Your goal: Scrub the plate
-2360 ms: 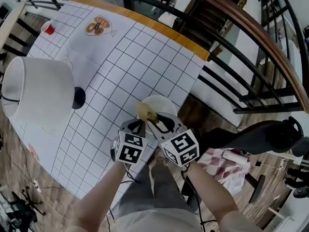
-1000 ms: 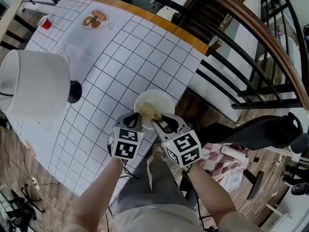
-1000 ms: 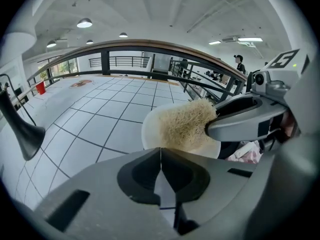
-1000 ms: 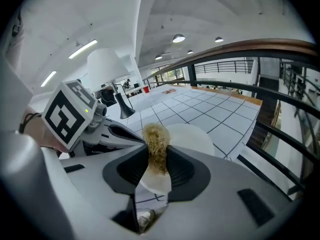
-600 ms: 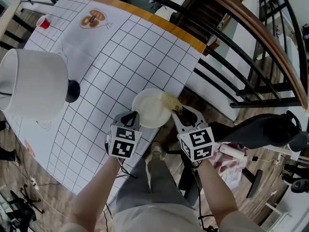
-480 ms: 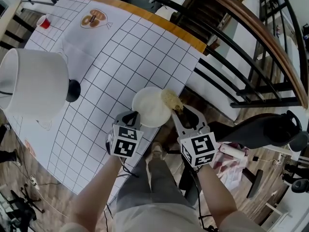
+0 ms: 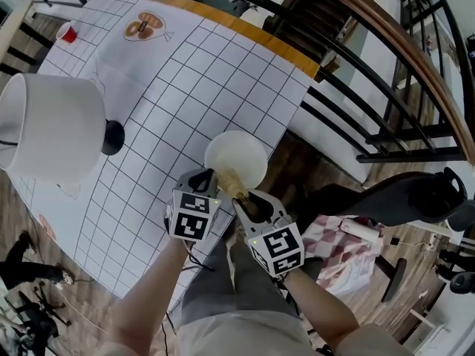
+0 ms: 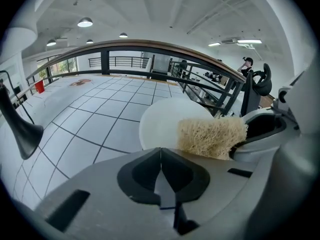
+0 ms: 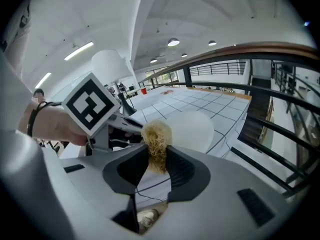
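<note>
Left tool (image 8: 161, 151): jaws pinched together on near rim of plate (image 7: 236, 158), steadying it over the tabletop (image 7: 185, 87) edge | Right tool (image 9: 156, 156): clamped on straw-coloured scrubber (image 9: 156, 134), which touches the plate just beside that rim, placed for scrubbing
</note>
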`<action>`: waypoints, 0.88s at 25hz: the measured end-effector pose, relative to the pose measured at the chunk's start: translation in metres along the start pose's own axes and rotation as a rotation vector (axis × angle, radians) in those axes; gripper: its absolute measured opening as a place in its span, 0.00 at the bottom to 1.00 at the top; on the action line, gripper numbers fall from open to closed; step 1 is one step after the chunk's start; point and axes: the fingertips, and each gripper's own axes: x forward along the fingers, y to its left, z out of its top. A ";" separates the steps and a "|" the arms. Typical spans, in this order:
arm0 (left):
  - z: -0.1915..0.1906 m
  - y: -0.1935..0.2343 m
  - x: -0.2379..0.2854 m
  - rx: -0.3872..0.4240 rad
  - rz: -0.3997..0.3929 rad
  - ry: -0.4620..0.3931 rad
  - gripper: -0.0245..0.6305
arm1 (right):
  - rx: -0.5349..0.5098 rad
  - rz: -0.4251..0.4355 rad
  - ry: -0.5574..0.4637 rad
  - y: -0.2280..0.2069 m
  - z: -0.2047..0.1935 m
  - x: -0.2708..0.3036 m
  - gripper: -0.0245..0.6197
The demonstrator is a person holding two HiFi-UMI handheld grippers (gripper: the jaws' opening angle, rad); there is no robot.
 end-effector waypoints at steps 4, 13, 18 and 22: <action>-0.001 0.000 0.001 0.029 0.010 0.001 0.06 | -0.035 -0.020 0.021 -0.010 -0.005 -0.001 0.21; -0.001 -0.002 -0.001 0.063 0.002 0.007 0.06 | 0.001 -0.151 -0.005 -0.070 -0.003 -0.017 0.21; 0.001 -0.002 0.000 0.062 -0.002 0.007 0.06 | -0.002 -0.245 -0.062 -0.100 0.012 -0.022 0.21; 0.004 -0.002 -0.005 0.033 0.004 0.007 0.06 | 0.009 -0.305 -0.094 -0.116 0.025 -0.033 0.21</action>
